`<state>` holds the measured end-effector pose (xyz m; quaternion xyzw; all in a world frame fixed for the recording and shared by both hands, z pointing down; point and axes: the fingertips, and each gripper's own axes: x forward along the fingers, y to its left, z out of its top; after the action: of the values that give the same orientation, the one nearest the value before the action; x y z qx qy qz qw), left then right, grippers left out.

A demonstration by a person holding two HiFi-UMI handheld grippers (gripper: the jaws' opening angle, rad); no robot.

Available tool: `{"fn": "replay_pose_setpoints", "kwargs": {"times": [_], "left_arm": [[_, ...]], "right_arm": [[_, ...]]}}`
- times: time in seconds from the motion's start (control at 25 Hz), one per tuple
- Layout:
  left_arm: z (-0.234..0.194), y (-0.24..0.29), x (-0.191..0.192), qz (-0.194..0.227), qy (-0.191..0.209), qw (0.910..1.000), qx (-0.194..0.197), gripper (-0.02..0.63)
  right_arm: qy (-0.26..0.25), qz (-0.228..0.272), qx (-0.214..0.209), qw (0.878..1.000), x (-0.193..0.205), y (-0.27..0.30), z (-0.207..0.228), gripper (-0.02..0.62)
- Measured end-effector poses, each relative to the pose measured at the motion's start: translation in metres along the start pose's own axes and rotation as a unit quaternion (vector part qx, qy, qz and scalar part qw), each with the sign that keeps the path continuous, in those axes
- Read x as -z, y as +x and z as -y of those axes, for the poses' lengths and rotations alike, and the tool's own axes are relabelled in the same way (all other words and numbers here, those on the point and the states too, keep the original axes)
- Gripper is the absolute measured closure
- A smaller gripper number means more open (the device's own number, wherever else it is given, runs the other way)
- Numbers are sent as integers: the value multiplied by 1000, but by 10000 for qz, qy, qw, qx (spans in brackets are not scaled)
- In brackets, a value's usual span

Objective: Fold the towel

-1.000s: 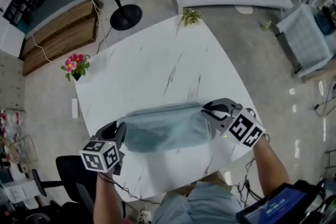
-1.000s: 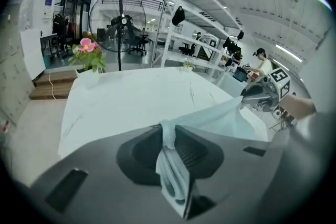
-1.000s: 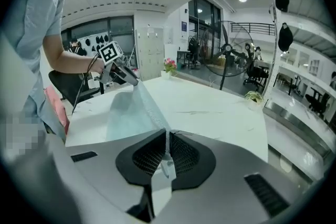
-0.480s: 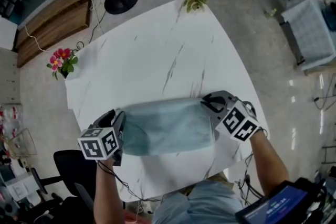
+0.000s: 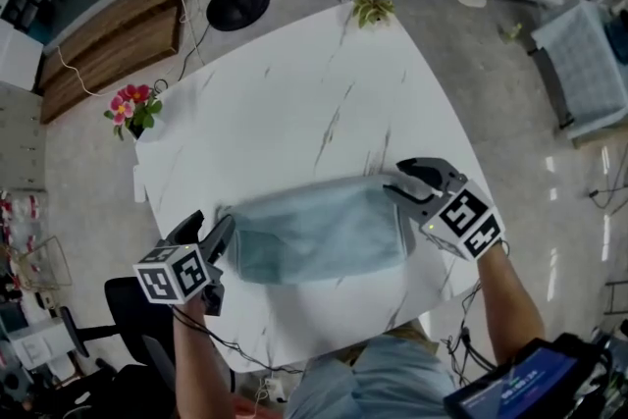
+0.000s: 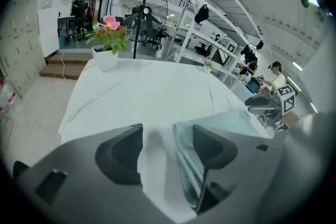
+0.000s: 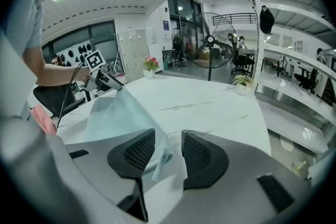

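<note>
Pale-blue folded cloth towel (image 5: 319,235) is flanked by left gripper (image 5: 209,227) and right gripper (image 5: 397,180), jaws just opened wide, its edges unpinched between.

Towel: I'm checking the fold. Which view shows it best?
Head view: the whole towel shows from above. The left gripper view gives only its layered end; the right gripper view, one corner and part of the top.

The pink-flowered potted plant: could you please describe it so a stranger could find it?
Start at the white marbled table. At its left corner stands the pink-flowered plant in a white pot. The small plant at the far corner is green only.
</note>
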<state>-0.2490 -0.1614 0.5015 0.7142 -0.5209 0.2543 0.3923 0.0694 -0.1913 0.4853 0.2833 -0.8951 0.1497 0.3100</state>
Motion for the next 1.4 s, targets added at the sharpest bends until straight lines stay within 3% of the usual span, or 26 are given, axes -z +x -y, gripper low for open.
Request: {"fn": "replay_pose_setpoints", "kwargs": {"times": [0.24, 0.4, 0.52, 0.68, 0.8, 0.92, 1.24, 1.4], "left_arm": [[-5, -7, 21, -173, 101, 9998, -41, 302], [6, -23, 19, 91, 21, 9999, 121, 304], [22, -27, 46, 47, -128, 9994, 325, 305], [25, -16, 93, -298, 210, 9993, 81, 309], [20, -16, 97, -387, 546, 9977, -91, 337], [13, -17, 98, -507, 756, 9957, -154, 336], [13, -21, 104, -464, 658, 9964, -254, 341], [28, -33, 128, -610, 361, 9972, -258, 390]], "right_arm": [[-531, 147, 184, 9983, -13, -17, -29, 462], [-922, -31, 1, 9957, -5, -14, -62, 487], [-1030, -56, -180, 9945, -1, -15, -86, 528], [-966, -49, -633, 9933, 15, -11, -128, 573], [-1364, -633, -819, 9852, 45, 1, -149, 578], [-1577, -1161, -736, 9779, 73, 7, -151, 580], [-1670, -1263, -701, 9753, 77, 4, -147, 580], [-1812, -1287, -728, 9723, 78, 2, -138, 580]]}}
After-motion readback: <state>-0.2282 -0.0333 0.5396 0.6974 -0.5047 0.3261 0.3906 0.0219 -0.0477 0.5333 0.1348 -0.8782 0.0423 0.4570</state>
